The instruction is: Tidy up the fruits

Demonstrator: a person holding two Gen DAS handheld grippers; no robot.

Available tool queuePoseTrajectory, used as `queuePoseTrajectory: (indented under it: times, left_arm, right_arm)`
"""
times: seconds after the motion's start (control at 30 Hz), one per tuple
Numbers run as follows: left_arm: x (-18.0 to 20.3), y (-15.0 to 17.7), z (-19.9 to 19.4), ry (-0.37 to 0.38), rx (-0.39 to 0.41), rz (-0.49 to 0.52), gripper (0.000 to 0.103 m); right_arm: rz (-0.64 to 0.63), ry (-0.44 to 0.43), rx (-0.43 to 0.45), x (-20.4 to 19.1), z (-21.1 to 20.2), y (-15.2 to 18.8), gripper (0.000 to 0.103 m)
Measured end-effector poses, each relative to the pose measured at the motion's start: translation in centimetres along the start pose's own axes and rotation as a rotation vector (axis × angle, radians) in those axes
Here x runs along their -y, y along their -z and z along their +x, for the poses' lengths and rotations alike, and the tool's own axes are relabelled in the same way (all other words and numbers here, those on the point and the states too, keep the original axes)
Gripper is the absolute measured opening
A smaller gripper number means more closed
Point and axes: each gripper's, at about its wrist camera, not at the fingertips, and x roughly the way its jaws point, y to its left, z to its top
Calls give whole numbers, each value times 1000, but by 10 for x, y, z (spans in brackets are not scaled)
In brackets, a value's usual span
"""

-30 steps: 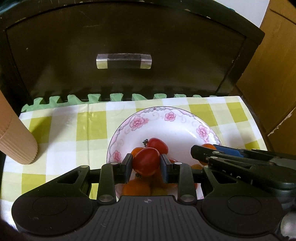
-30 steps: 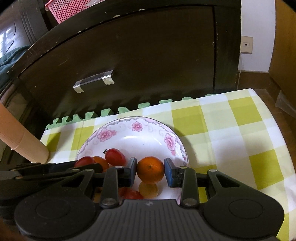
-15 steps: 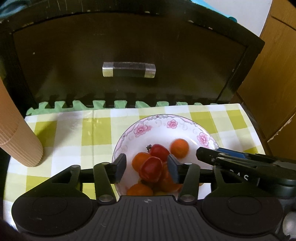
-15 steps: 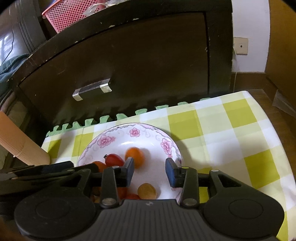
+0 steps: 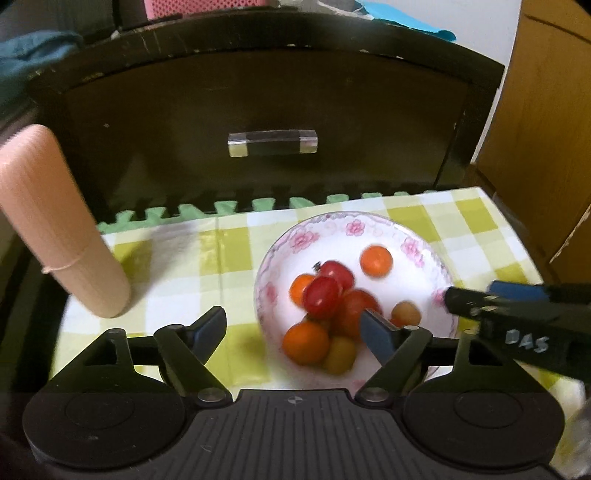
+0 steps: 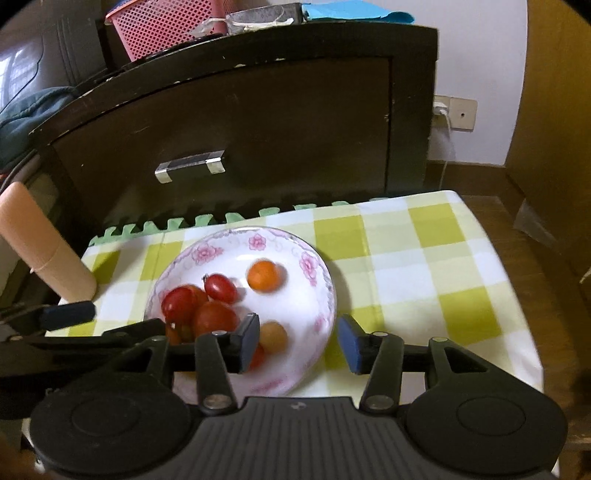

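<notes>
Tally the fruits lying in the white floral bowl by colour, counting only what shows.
Red round fruits: 3
Orange round fruits: 3
Pale yellowish round fruits: 2
Total: 8 clearly visible; others may be hidden in the pile.

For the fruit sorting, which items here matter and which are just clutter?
Job items:
- flowered plate
- red tomatoes
- lone orange fruit
- left tool and right tool, both open

Lying about:
- checked cloth
- pink ribbed roll
- dark drawer cabinet
- pink basket
</notes>
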Motion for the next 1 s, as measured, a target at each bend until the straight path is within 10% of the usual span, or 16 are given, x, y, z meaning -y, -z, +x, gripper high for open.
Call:
queuePoseTrajectory:
  times: [1.0]
  left_arm:
    - [5, 63, -62, 1, 34, 1, 103]
  right_arm:
    - [65, -19, -11, -2, -73, 79, 48]
